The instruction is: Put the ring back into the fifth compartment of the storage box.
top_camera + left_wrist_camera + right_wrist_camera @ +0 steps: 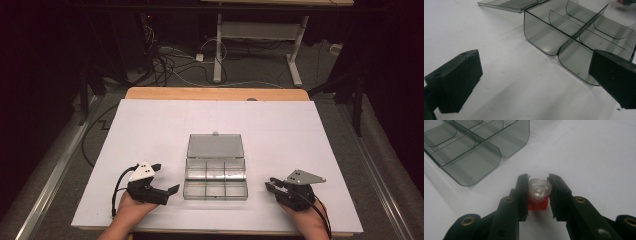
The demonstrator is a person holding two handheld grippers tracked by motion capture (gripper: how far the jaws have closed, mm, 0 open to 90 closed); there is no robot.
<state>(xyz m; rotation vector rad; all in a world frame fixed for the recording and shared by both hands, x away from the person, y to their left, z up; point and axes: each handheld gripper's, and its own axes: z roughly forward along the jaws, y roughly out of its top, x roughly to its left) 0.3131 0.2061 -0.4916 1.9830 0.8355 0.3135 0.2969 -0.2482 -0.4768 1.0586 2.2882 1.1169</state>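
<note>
Right gripper (538, 192) is clamped on one small part, a red plastic base with a clear rounded cap (538, 195), held between its two black jaws just above the white tabletop (599, 157). In the high view this gripper (270, 186) sits at the near right of the tabletop (150, 120), in the person's right hand (307, 220), its jaws pointing left toward the organizer box.

Left gripper (167, 177), in the person's left hand (129, 212) at the near left, has its two jaws spread wide with nothing between them; in the left gripper view they (534, 82) frame bare tabletop, with the box's near corner just beyond.

Between the two grippers, a little farther in, lies one clear smoky plastic organizer box (215, 179), apart from both. It has six compartments in two rows of three, split by curved dividers (574, 25). Its one hinged lid (215, 145) is folded back flat on the tabletop on the far side.

Beyond the tabletop's far wooden edge (215, 93) are a floor with loose cables (170, 65) and the white legs of another table (218, 50).
</note>
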